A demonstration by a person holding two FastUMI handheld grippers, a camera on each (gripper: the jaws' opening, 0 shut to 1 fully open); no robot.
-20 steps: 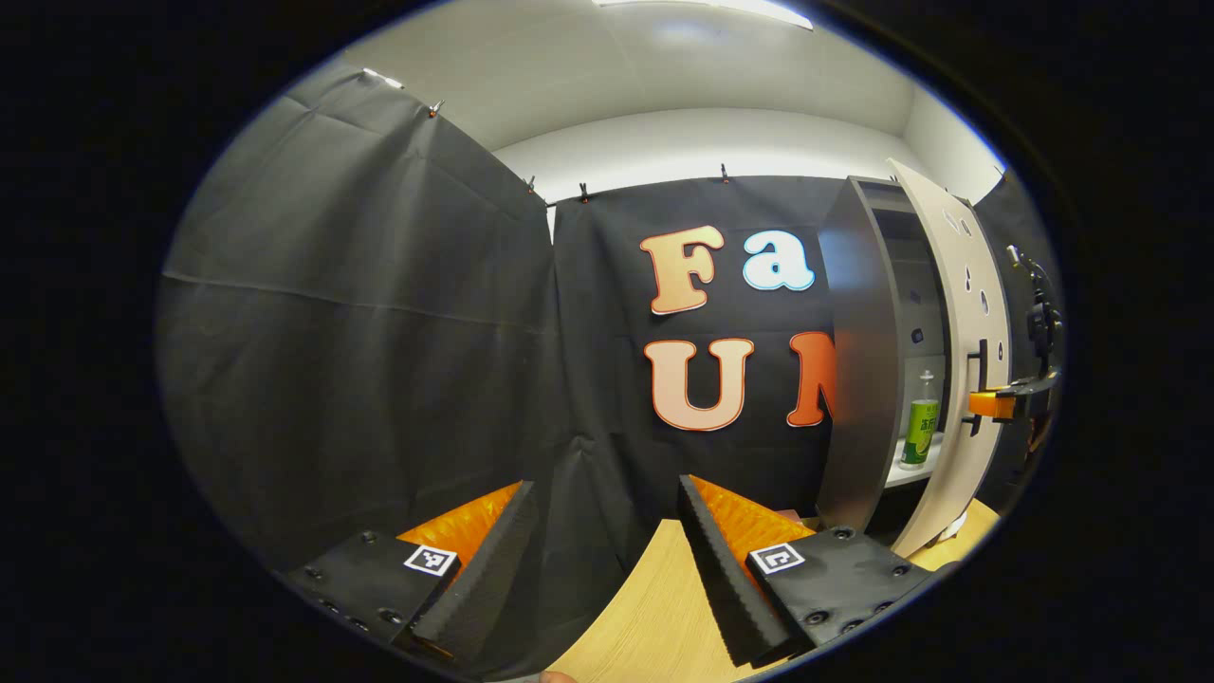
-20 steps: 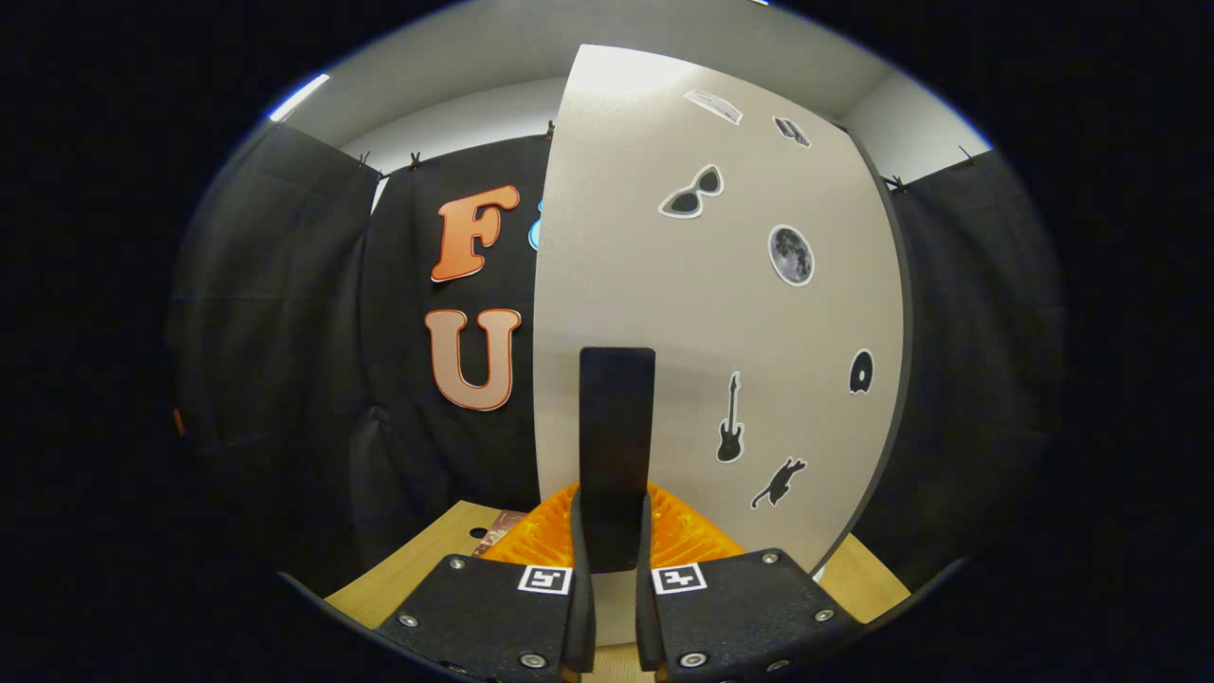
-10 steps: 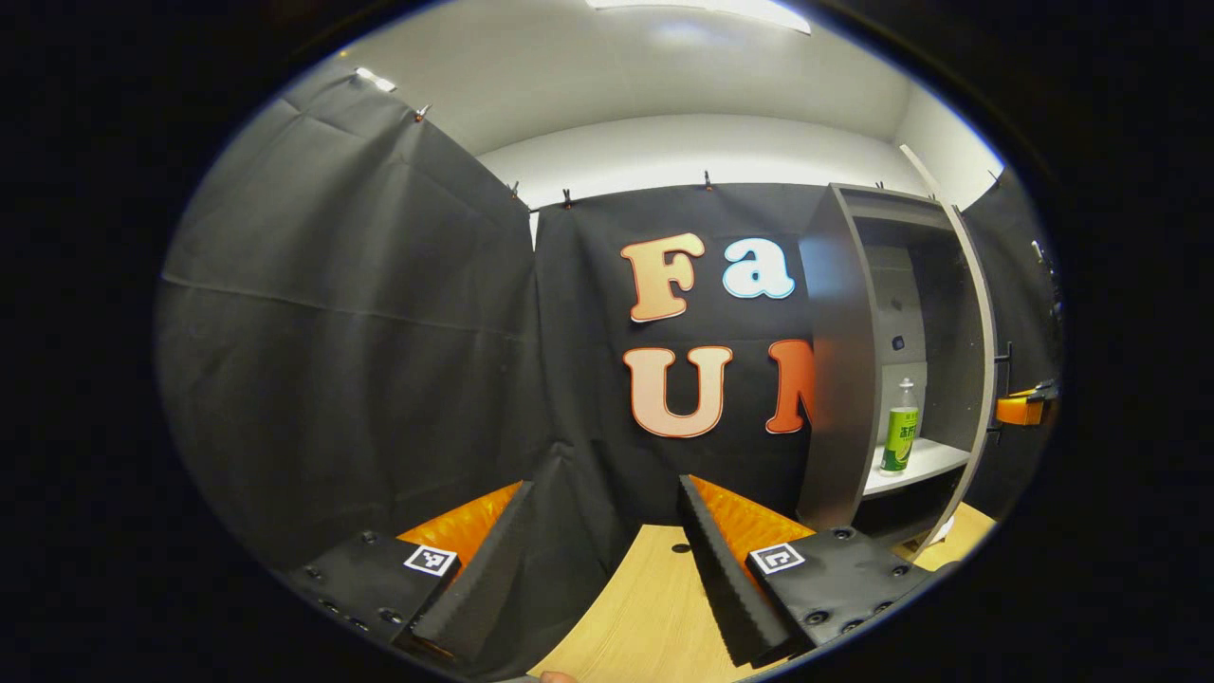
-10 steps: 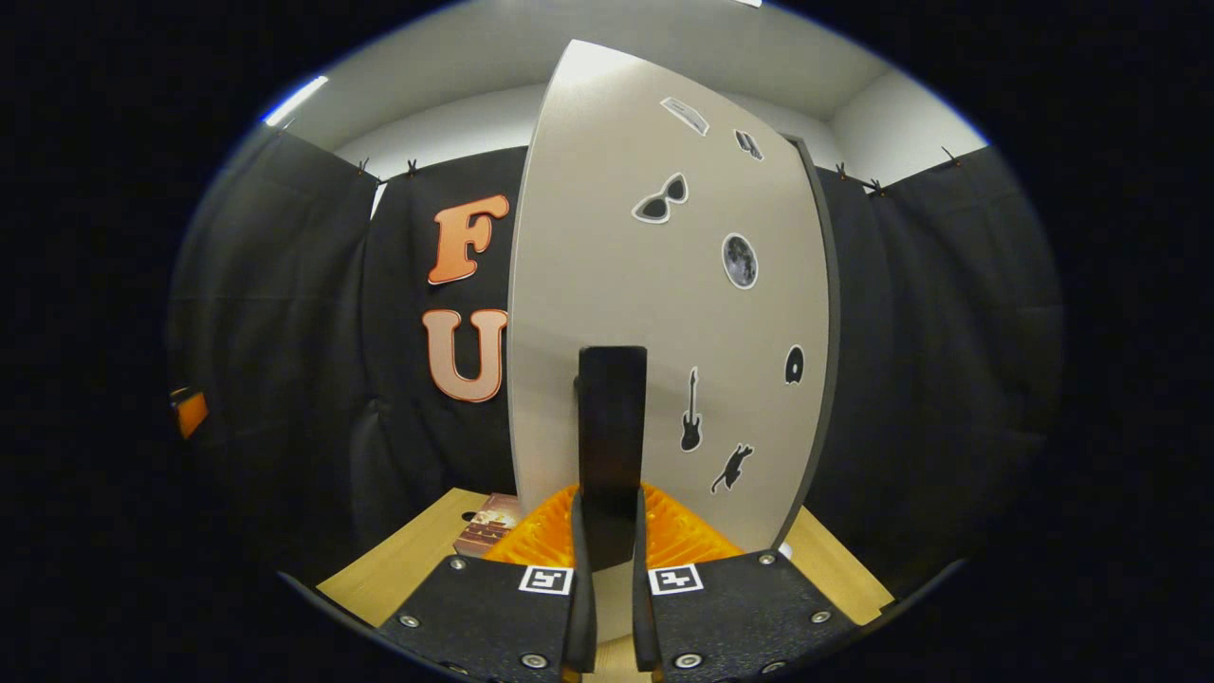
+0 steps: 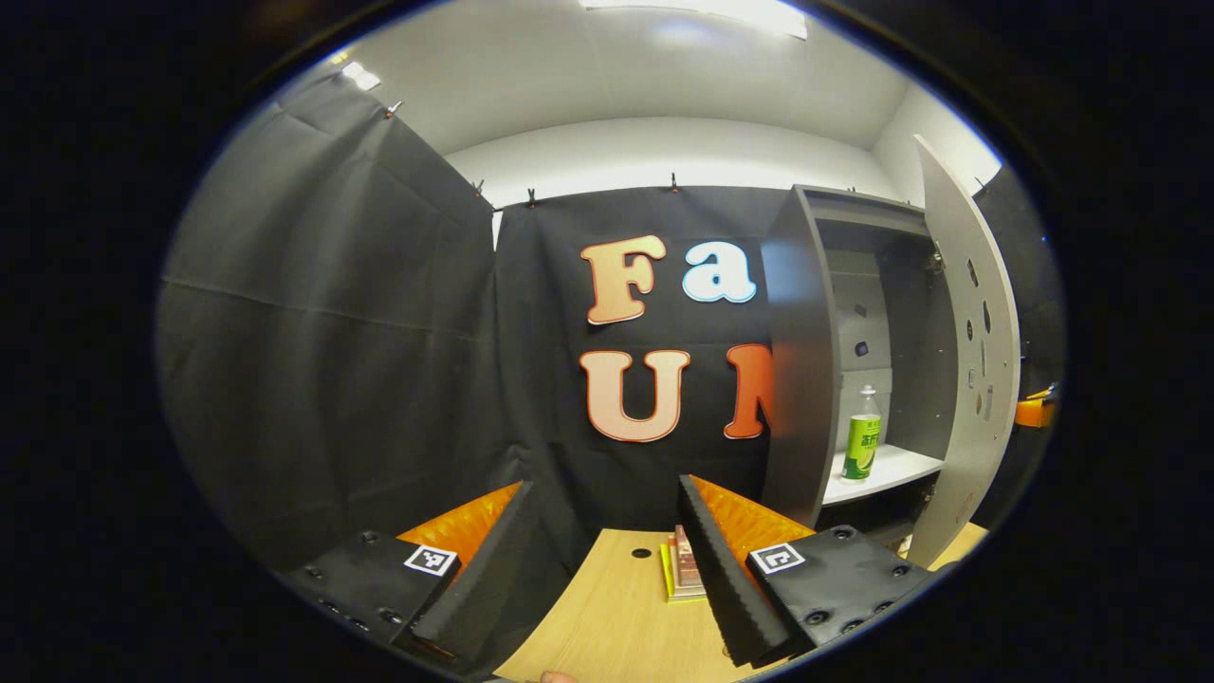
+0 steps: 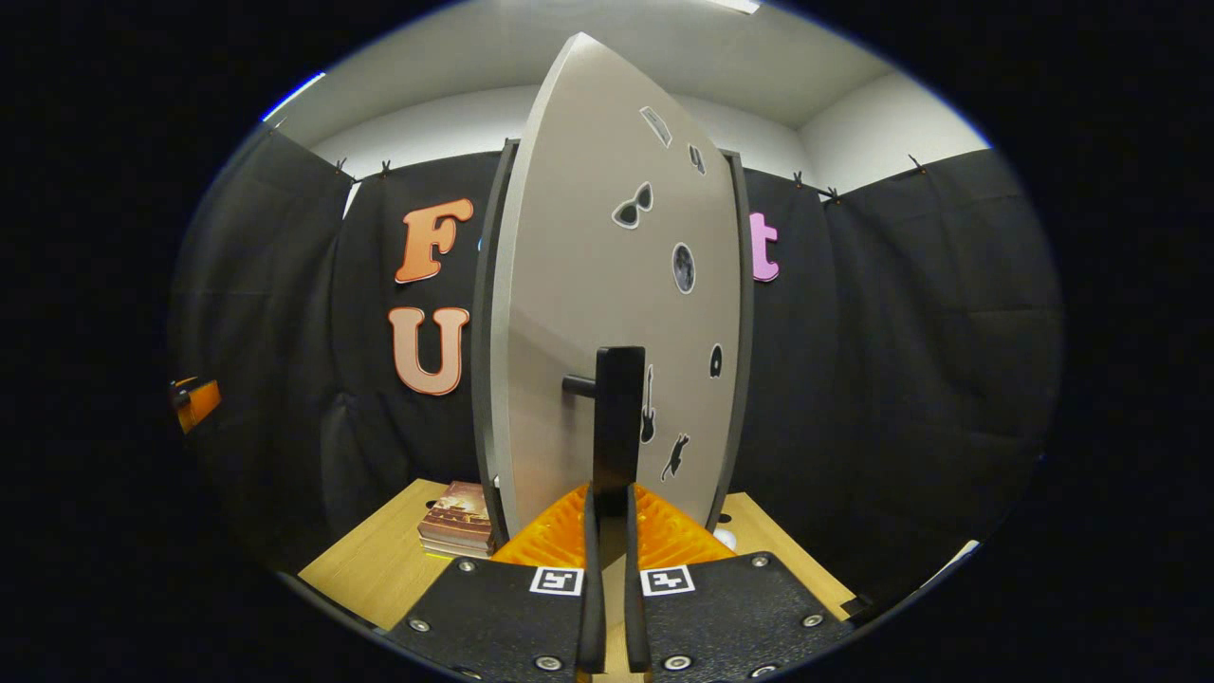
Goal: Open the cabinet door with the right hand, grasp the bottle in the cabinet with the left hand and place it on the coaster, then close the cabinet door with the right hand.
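the bottle [image 5: 862,446] is clear plastic with a green label and a pale cap, standing upright on a white shelf [image 5: 892,470] inside the grey cabinet [image 5: 806,360]. the cabinet door [image 6: 607,323] is pale grey with small dark stickers and a black bar handle [image 6: 618,427], and it stands swung wide open. the cabinet sits on a light wooden table [image 5: 607,617] with a small stack of books [image 6: 458,519] beside it, black cloth walls all round and a white ceiling above. the left gripper [image 5: 607,560] has its jaws spread wide with nothing between them, well apart from the bottle, which is up and to the right of it. the right gripper [image 6: 608,579] has its jaws pinching the lower end of the door handle.
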